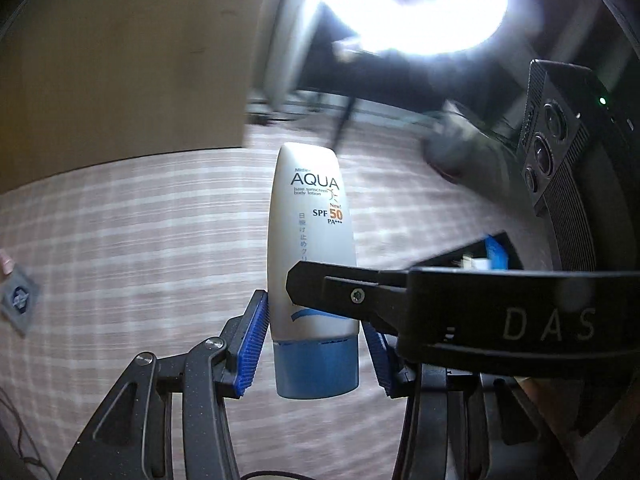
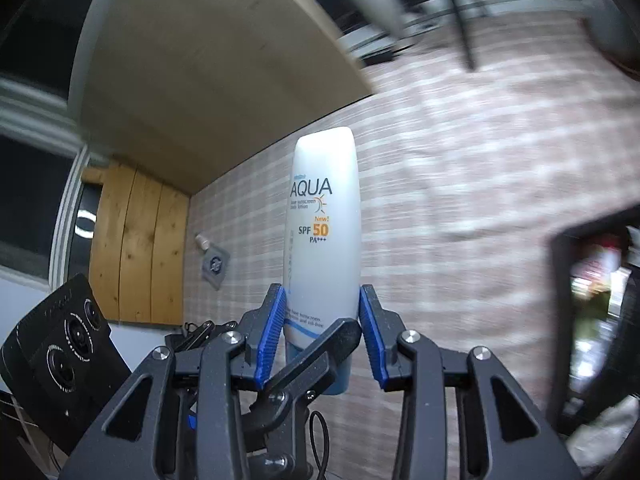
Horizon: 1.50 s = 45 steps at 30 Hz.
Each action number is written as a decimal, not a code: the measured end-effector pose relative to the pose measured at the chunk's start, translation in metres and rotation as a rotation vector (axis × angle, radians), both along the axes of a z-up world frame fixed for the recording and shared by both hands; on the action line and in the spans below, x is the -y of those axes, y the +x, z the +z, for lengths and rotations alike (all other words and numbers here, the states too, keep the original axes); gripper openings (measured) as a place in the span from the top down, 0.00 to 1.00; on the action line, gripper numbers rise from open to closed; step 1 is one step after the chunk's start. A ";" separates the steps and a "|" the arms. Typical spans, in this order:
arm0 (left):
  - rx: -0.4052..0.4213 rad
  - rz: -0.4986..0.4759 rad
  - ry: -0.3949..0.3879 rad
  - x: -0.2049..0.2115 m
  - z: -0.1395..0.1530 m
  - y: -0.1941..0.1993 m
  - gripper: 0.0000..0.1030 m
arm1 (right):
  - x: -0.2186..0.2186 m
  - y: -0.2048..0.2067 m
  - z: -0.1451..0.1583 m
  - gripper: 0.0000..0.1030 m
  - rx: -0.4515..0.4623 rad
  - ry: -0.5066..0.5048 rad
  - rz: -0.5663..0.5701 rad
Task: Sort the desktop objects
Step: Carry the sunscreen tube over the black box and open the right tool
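Risk: both tools share one sunscreen tube point(image 1: 310, 240), carried in the air above the checked cloth point(image 1: 120, 240); uneven pull could twist it free. Left tool point(image 1: 316, 340): half open, blue pads clamping the tube just above its blue cap. Right tool point(image 2: 322, 332): half open, pads pressing the tube's lower body.

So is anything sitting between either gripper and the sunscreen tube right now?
Nothing blocks either grip. The left gripper has its blue fingers against the sunscreen tube just above its cap, and the right gripper clamps the same tube. One black right finger merely crosses the tube's front in the left wrist view.
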State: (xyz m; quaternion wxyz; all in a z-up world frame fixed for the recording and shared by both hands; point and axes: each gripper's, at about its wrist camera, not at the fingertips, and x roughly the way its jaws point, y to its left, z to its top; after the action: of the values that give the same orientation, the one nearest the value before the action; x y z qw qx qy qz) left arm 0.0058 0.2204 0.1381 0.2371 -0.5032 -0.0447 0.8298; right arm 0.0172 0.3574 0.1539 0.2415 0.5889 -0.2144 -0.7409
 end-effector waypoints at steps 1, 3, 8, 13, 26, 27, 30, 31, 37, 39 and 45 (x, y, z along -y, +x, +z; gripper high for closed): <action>-0.001 -0.019 0.002 -0.012 0.002 0.005 0.58 | -0.018 0.004 0.001 0.64 -0.002 0.003 -0.018; -0.002 -0.072 0.008 -0.049 0.005 0.013 0.58 | -0.047 0.011 0.003 0.64 -0.003 0.010 -0.053; -0.005 -0.184 0.010 -0.125 0.013 0.039 0.58 | -0.129 0.034 0.006 0.64 -0.004 0.029 -0.153; 0.003 -0.286 0.020 -0.190 0.018 0.065 0.58 | -0.206 0.055 0.008 0.64 0.002 0.053 -0.234; 0.029 -0.449 0.032 -0.304 0.023 0.110 0.57 | -0.315 0.085 0.010 0.64 0.012 0.117 -0.354; 0.029 -0.455 0.032 -0.309 0.024 0.112 0.57 | -0.319 0.086 0.010 0.64 0.010 0.119 -0.356; 0.027 -0.468 0.032 -0.319 0.024 0.112 0.57 | -0.328 0.087 0.013 0.64 0.006 0.121 -0.362; 0.025 -0.473 0.030 -0.321 0.025 0.114 0.57 | -0.330 0.087 0.013 0.63 0.007 0.122 -0.361; 0.017 -0.471 0.015 -0.321 0.029 0.112 0.55 | -0.341 0.088 0.016 0.59 -0.006 0.180 -0.387; 0.017 -0.458 0.017 -0.315 0.031 0.108 0.55 | -0.343 0.090 0.017 0.59 -0.006 0.177 -0.392; 0.011 -0.429 0.014 -0.298 0.033 0.099 0.55 | -0.346 0.093 0.019 0.59 -0.015 0.186 -0.413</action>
State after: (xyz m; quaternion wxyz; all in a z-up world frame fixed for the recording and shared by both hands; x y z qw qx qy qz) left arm 0.1053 0.5183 0.1710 0.4116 -0.5040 0.0566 0.7572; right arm 0.1099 0.7039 0.1732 0.0308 0.5467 -0.2595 -0.7955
